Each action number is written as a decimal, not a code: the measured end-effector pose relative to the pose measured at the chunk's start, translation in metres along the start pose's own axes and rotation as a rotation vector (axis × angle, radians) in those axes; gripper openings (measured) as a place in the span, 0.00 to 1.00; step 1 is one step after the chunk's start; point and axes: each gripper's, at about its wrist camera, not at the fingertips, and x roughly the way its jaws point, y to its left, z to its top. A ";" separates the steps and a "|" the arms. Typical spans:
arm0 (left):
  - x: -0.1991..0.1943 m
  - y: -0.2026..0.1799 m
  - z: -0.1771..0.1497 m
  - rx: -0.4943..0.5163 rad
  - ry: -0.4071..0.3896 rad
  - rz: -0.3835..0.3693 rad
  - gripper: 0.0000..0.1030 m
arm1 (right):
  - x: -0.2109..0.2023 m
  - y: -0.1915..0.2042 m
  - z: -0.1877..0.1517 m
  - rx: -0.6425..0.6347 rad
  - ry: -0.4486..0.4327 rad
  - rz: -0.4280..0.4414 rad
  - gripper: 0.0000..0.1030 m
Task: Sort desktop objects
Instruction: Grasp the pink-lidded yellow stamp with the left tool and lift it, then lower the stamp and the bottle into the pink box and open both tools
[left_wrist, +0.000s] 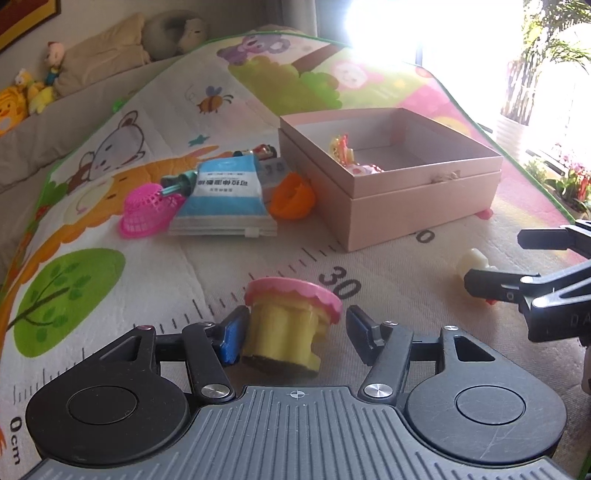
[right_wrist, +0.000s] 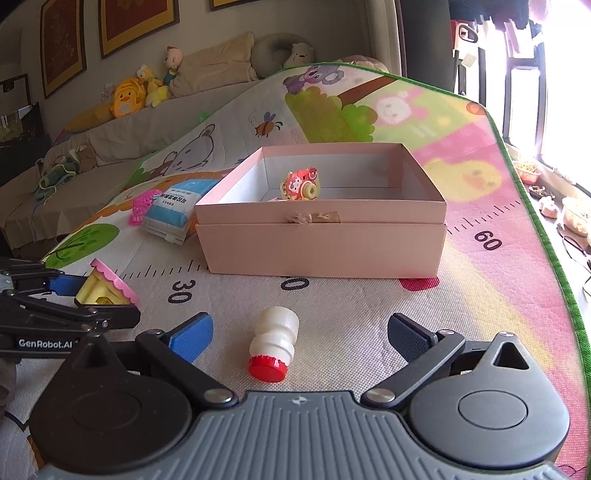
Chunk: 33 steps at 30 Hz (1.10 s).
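Oddly, the left gripper (left_wrist: 295, 326) had a yellow toy (left_wrist: 286, 332) between parted jaws — only one pad touching; the right gripper (right_wrist: 301, 334) gaped around a bottle (right_wrist: 275, 345), box (right_wrist: 321, 251) at twelve o'clock.

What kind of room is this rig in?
Likely a home living room: a children's play mat is the work surface, a sofa behind it holds plush toys, and framed pictures hang on the wall.

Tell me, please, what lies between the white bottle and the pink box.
Nothing: in the right wrist view the stretch from the white bottle to the pink box is bare play mat, with only printed ruler marks.
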 end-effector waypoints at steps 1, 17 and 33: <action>0.002 0.001 0.002 -0.001 0.002 -0.007 0.61 | 0.000 0.000 0.000 -0.001 0.002 -0.001 0.98; -0.053 -0.006 -0.009 0.035 -0.100 -0.055 0.57 | -0.007 0.018 0.019 -0.125 0.192 0.097 0.24; -0.030 -0.084 0.140 0.193 -0.496 -0.124 0.58 | -0.084 -0.058 0.170 -0.049 -0.186 -0.007 0.24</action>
